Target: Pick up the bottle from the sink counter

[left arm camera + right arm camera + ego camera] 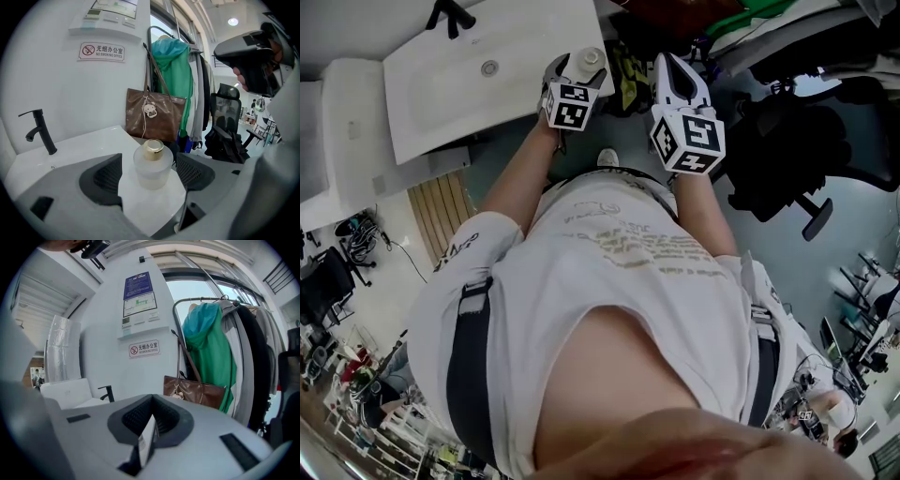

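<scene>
One bottle (152,169), one faucet (41,131); bottle between spread left tool (150,173) jaws.

White short-sleeved T-shirt (619,281) with faded gold print; dark shoulder straps (469,375) with grey buckles. Left gripper (579,64) and right gripper (670,66): grey shells, dark ribbed pads (105,176), and behind the jaws a cube (569,105) of black-and-white square markers

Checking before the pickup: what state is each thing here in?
bottle: upright, capped, on the counter, not gripped
left gripper: jaws open either side of the bottle
right gripper: jaws together, empty
faucet: no water running
bag: hanging
</scene>
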Tool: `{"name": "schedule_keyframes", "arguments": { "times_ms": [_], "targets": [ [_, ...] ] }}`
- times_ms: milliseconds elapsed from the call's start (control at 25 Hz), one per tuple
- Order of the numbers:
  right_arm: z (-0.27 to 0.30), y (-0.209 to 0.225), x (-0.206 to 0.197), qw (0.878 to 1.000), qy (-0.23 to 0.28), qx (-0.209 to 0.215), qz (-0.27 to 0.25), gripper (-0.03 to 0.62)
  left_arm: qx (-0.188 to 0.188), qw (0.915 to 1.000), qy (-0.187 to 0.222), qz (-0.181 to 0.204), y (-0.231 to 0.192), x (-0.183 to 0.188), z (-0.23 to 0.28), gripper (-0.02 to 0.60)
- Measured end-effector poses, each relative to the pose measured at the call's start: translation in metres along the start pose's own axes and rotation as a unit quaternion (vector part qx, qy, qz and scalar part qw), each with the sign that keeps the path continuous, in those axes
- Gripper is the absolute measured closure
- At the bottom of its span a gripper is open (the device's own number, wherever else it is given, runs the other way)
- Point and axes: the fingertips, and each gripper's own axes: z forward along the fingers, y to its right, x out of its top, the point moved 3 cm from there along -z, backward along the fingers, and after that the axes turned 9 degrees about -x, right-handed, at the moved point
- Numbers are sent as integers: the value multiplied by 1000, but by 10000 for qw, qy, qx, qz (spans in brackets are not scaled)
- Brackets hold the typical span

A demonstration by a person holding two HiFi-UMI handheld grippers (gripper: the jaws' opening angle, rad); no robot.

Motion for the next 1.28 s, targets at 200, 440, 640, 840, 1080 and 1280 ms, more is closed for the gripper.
{"name": "schedule_keyframes", "arguments": {
  "times_ms": [200,440,640,840,1080,1280],
  "targets": [
    [-2,10,-5,9999,-98,47,-22,569,16,10000,-76,-7,-1,-3,12,233],
    [-3,18,-10,9998,-193,30,-58,569,-64,9996,-249,133,2,-10,24,233],
    [-4,23,-13,9996,-263,21,-99,569,-50,9995,-260,155,1,-14,32,233],
    [-6,30,-19,9993,-350,-21,-165,569,12,9996,-271,124,-3,-18,40,235],
    [-4,36,-17,9992,-353,-35,-202,569,37,9996,-264,135,-4,-18,40,235],
    [-3,33,-17,9991,-351,47,-227,569,62,9994,-336,98,-2,-20,37,235]
  ]
}}
